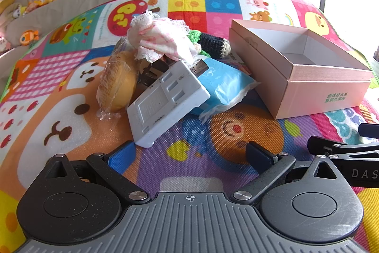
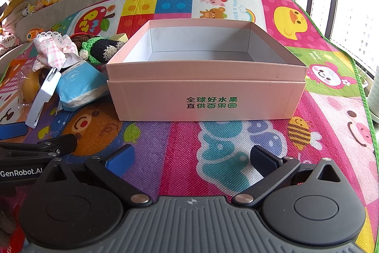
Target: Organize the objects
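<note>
Pile-wise, the risk sits left of centre in the left wrist view — everything is stacked on everything. Far left of the heap is a wrapped bun (image 1: 118, 84), and its crinkly film looks slippery, so a pinch there could just slide off. Next over, the white plastic gadget (image 1: 165, 103) leans tilted on the stuff behind it; my guess is that pulling it first drags the pink lace cloth (image 1: 161, 39) down with it. The blue tissue pack (image 1: 225, 84) is tucked partly under that gadget, so it probably can't come out clean either. A crochet toy (image 1: 213, 44) lies behind, near the box.

Right of centre is the pink box (image 1: 329, 84), open and with nothing in it that I can see, sitting on the play mat (image 1: 78, 146) just beside the pile. It's light cardboard, so a bump could shove it.

Both tools hang low over the mat — left tongs (image 1: 189, 153) spread wide, holding nothing, right tongs (image 2: 191, 155) same, pointed straight at the box front. They're close together, so crossing paths could knock them.
</note>
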The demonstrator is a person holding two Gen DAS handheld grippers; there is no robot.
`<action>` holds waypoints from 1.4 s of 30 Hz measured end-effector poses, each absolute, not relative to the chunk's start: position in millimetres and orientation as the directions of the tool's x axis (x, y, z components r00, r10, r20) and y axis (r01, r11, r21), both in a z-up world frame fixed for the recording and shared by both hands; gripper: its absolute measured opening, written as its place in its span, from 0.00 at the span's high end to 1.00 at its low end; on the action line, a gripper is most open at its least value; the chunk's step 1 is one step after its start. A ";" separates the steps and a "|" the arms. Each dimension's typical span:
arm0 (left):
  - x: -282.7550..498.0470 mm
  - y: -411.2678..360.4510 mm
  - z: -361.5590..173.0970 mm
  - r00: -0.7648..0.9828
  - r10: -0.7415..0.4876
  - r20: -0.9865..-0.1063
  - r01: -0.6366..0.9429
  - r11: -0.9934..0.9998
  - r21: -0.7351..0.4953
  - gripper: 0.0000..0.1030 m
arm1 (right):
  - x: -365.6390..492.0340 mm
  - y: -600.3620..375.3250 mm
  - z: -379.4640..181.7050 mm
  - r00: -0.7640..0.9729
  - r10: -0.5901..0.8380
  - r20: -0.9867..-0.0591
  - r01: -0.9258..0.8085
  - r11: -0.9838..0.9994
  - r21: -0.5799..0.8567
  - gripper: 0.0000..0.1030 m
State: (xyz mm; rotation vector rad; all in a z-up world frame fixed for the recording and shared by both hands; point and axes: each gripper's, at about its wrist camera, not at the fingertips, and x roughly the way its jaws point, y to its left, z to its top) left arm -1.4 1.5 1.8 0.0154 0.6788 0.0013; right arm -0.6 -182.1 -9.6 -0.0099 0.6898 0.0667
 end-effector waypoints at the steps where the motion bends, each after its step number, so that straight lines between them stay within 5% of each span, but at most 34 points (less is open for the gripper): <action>1: -1.5 1.8 2.2 0.778 0.006 -0.628 0.004 1.000 0.015 0.01 | -0.5 -182.4 -9.6 0.769 0.059 -0.636 -0.065 0.998 0.013 0.00; 42: -2.0 7.6 11.3 0.778 0.006 -0.628 0.009 1.000 0.020 0.01 | -1.9 -184.7 -11.1 0.769 0.061 -0.637 -0.065 0.998 0.016 0.00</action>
